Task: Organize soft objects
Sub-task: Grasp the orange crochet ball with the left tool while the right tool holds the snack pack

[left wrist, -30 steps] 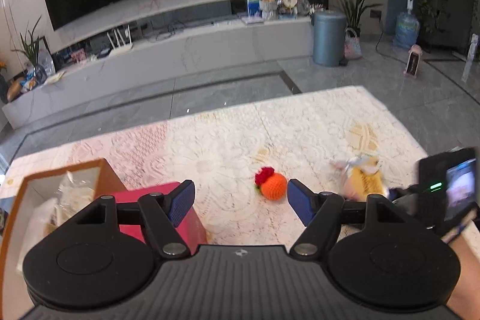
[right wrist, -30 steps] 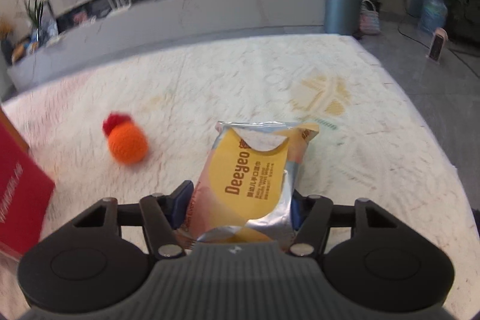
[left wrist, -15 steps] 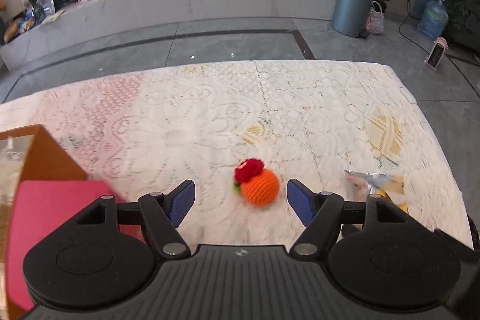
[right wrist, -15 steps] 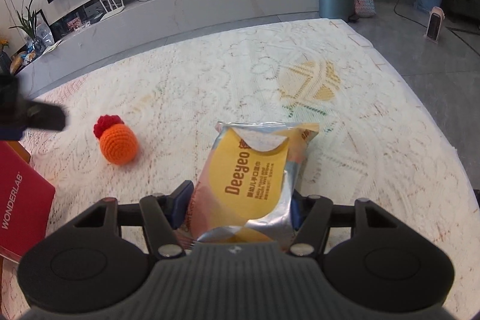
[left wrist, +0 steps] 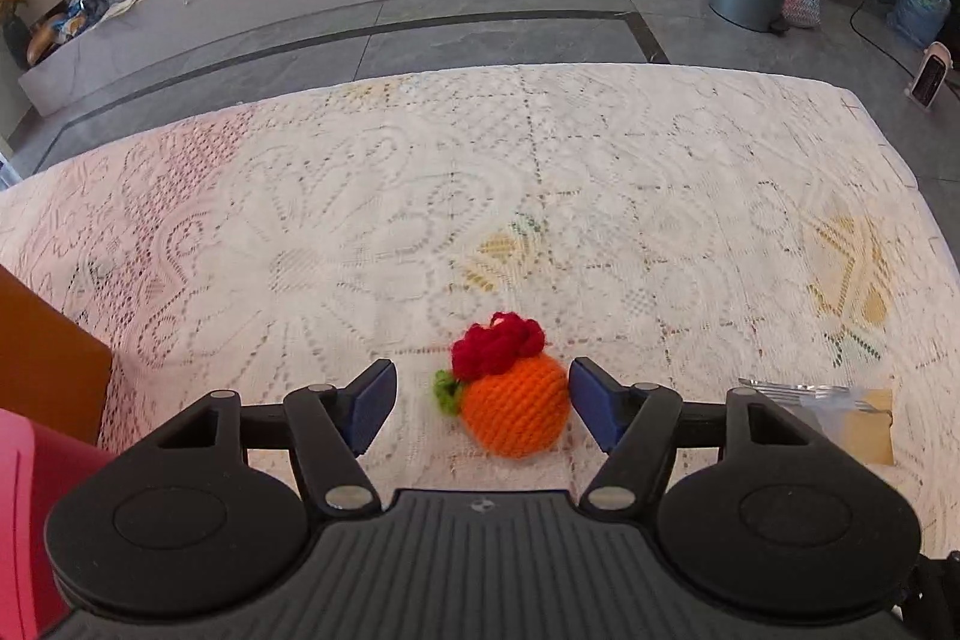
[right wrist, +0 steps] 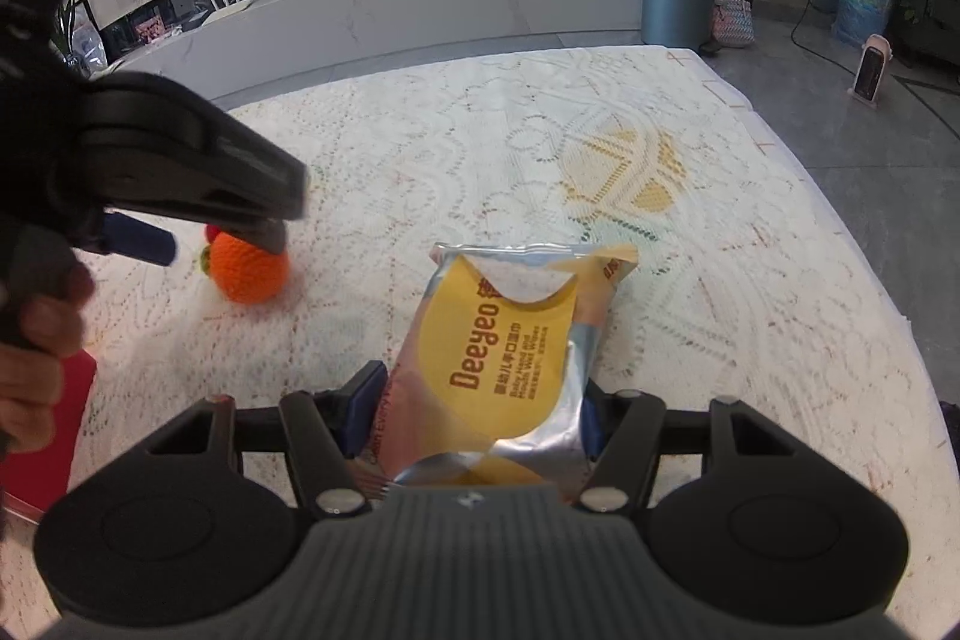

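An orange crocheted ball with a red flower top (left wrist: 513, 403) lies on the lace tablecloth. My left gripper (left wrist: 483, 403) is open with its blue pads on either side of the ball, the right pad nearly touching it. The ball also shows in the right wrist view (right wrist: 249, 268) under the left gripper. My right gripper (right wrist: 480, 415) is shut on a yellow and silver Deeyeo wipes pack (right wrist: 507, 346), which rests on the cloth. The pack's end shows in the left wrist view (left wrist: 840, 415).
A red box (left wrist: 24, 508) and an orange-brown box (left wrist: 51, 364) stand at the table's left edge; the red box also shows in the right wrist view (right wrist: 69, 418). The lace-covered table (left wrist: 540, 196) ends at the far side over a grey floor.
My left gripper has moved forward and down so that its open fingers now straddle the orange ball. The right gripper still holds the wipes pack in the same place.
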The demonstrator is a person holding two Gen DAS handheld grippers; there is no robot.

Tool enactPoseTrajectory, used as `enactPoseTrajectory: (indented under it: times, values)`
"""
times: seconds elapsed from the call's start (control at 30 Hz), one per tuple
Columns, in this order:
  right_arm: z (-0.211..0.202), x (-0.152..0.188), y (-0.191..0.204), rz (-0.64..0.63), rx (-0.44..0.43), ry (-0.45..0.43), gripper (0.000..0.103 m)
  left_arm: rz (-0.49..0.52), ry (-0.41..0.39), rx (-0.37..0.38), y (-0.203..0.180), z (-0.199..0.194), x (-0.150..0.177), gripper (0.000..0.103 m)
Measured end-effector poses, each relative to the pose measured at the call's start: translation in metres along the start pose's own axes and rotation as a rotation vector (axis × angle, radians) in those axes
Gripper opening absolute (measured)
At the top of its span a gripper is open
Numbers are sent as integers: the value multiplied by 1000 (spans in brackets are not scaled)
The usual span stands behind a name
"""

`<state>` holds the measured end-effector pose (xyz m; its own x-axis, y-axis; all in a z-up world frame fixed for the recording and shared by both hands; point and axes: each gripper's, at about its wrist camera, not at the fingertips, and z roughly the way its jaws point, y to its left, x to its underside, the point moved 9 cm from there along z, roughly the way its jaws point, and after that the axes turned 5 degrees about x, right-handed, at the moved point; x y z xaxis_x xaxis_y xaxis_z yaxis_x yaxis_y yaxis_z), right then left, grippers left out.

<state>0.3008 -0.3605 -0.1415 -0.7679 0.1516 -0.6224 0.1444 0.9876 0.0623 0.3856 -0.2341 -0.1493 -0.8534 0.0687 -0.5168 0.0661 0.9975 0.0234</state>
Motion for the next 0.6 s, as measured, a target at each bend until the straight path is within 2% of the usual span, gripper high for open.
enactPoseTrajectory:
  times: [0.07,0.2,0.33,0.47,0.6]
  values:
    - [0,-1,-1,11,-4,-6,62,-16,-2,-6,-3,6,-2,78]
    - [-2,-2,-5,16,21,-21,62,-43,40,26,-11,18,3,55]
    - [1,-2,-11,22,43,-18,62,15,6,-12,-14,11,6,53]
    - [2,-2,-8,15,39,-24,62,80,47,14,-18,5,10,53]
    - [3,-2,-4,18,11,-21,62,109,26,46,-15,-19,6,53]
